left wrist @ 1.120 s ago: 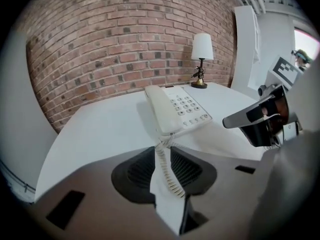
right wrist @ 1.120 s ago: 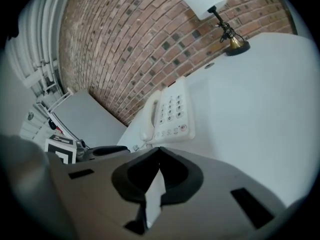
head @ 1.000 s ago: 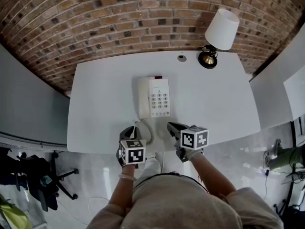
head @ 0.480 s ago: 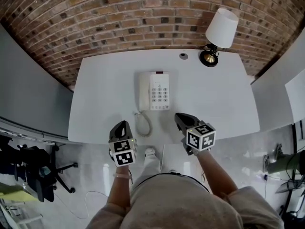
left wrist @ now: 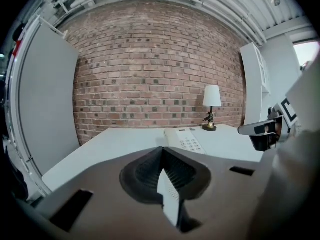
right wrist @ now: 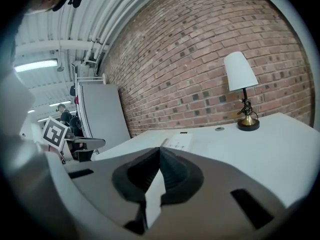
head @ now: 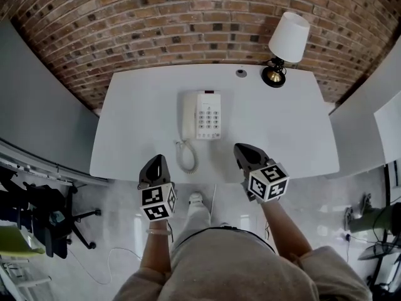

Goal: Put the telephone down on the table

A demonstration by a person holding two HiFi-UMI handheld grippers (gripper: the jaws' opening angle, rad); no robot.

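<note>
Head view: left gripper (head: 157, 160) and right gripper (head: 242, 149) hover over the table's (head: 282, 130) near edge, jaws pressed together, empty. Beyond and between them the telephone (head: 202, 115) lies flat mid-table, long axis near-to-far, its cord (head: 186, 157) coiling beside the left gripper. Lamp (head: 288, 42) stands clear at the far right corner.

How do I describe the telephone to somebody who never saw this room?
Start at the white table by the brick wall. The telephone lies flat near its middle. Unlike the upright lamp, it has a keypad and a handset.
</note>
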